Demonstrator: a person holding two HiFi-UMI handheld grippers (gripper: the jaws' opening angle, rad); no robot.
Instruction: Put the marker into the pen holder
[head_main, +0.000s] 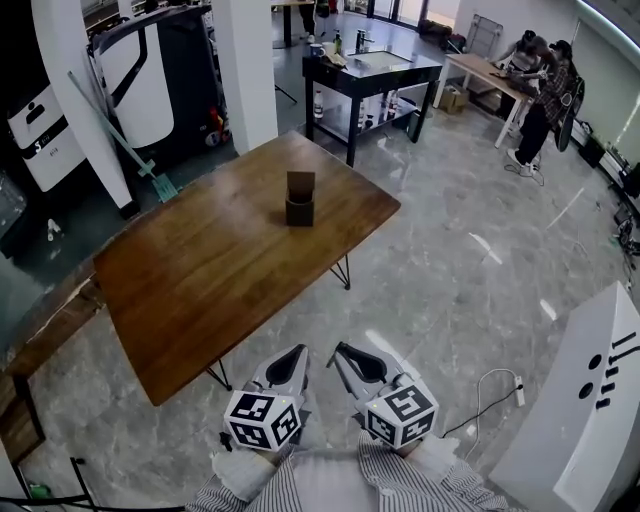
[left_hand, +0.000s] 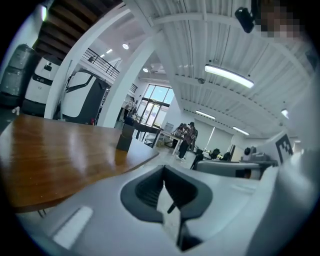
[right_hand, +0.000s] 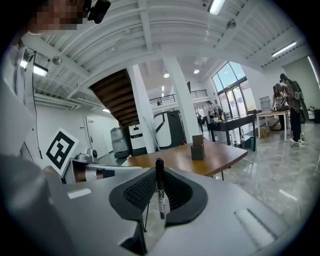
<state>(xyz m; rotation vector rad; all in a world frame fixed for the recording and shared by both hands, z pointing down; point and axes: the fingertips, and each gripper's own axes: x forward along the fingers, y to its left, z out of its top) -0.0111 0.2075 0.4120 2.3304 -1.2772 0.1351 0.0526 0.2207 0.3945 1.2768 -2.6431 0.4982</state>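
The dark brown pen holder (head_main: 300, 199) stands upright on the wooden table (head_main: 200, 280), toward its far right part. Both grippers hang off the table's near edge, close to the person's body. My right gripper (head_main: 338, 351) is shut on a black marker (right_hand: 159, 188), which stands upright between its pads, tip end above the jaws. In the right gripper view the pen holder (right_hand: 197, 147) is far ahead on the table (right_hand: 170, 157). My left gripper (head_main: 298, 352) (left_hand: 164, 172) is shut with nothing in it; the pen holder (left_hand: 125, 137) shows small and distant in its view.
A black workbench (head_main: 370, 70) stands behind the table, and people (head_main: 535, 85) work at a white table at the back right. A white pillar (head_main: 245, 70) rises at the far edge. A white panel (head_main: 585, 400) and a floor cable (head_main: 490, 385) lie at right; a low bench (head_main: 40, 335) at left.
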